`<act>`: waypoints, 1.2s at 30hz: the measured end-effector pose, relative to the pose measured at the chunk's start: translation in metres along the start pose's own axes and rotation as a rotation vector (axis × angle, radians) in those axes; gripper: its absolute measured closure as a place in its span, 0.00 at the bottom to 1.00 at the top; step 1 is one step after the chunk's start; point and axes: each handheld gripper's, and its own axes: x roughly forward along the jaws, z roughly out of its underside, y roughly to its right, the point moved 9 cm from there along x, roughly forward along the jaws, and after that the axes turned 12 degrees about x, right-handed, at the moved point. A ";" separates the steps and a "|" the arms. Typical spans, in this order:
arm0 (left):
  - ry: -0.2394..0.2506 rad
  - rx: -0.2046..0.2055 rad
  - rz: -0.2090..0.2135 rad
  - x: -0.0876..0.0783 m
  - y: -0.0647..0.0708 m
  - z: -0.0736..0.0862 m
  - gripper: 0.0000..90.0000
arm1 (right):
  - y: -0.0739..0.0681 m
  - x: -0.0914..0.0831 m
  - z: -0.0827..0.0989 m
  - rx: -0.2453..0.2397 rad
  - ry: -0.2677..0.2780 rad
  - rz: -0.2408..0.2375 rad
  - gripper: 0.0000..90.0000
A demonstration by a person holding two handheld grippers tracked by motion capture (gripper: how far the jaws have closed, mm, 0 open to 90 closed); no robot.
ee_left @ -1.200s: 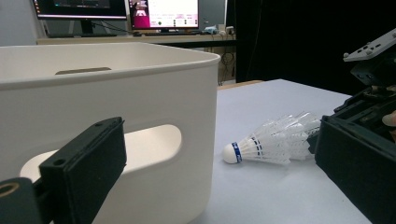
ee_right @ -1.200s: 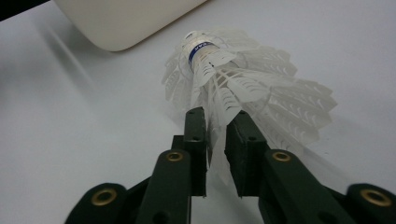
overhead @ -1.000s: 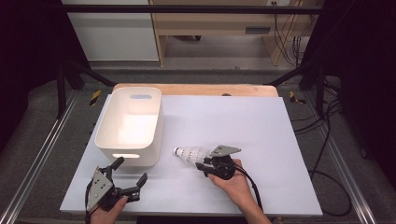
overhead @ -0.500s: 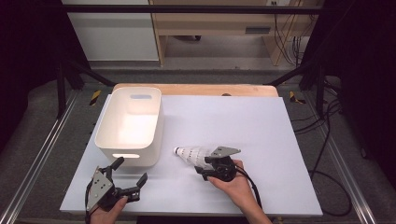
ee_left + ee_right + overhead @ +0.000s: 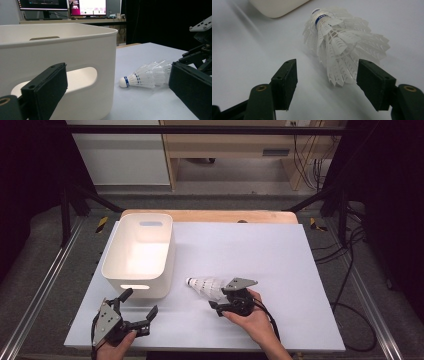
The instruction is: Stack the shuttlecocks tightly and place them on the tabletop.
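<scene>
A white feather shuttlecock [image 5: 204, 285] with a blue band at its cork lies on its side on the white table [image 5: 260, 250], cork toward the bin. My right gripper [image 5: 220, 300] sits at its feather end. In the right gripper view the jaws have just been opening, and the right gripper [image 5: 327, 80] now stands open with the end of the shuttlecock [image 5: 342, 40] skirt between the pads, untouched. My left gripper [image 5: 140, 302] rests open near the table's front left, in front of the white bin [image 5: 170, 251], with nothing between its fingers.
In the left gripper view the bin [image 5: 75, 50] rises close ahead with a handle slot in its wall, and the shuttlecock [image 5: 145, 77] lies to its right. A wooden strip borders the table's far edge. Metal rails run along both sides.
The right gripper's jaws have spread apart at the shuttlecock's feather end. Both hands and the shuttlecock stay where they were.
</scene>
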 end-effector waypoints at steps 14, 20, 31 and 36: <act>0.000 0.000 0.000 0.000 0.000 0.000 0.02 | 0.000 0.004 0.010 -0.010 -0.087 0.048 0.10; 0.005 -0.001 0.000 0.000 0.000 -0.001 0.02 | -0.003 0.004 0.010 0.000 -0.093 0.022 0.07; 0.021 0.008 0.003 -0.001 0.000 -0.002 0.02 | -0.011 0.003 0.010 -0.033 -0.082 -0.010 0.07; 0.022 0.009 -0.003 -0.001 -0.002 -0.002 0.02 | -0.014 0.004 0.008 -0.033 -0.054 -0.014 0.07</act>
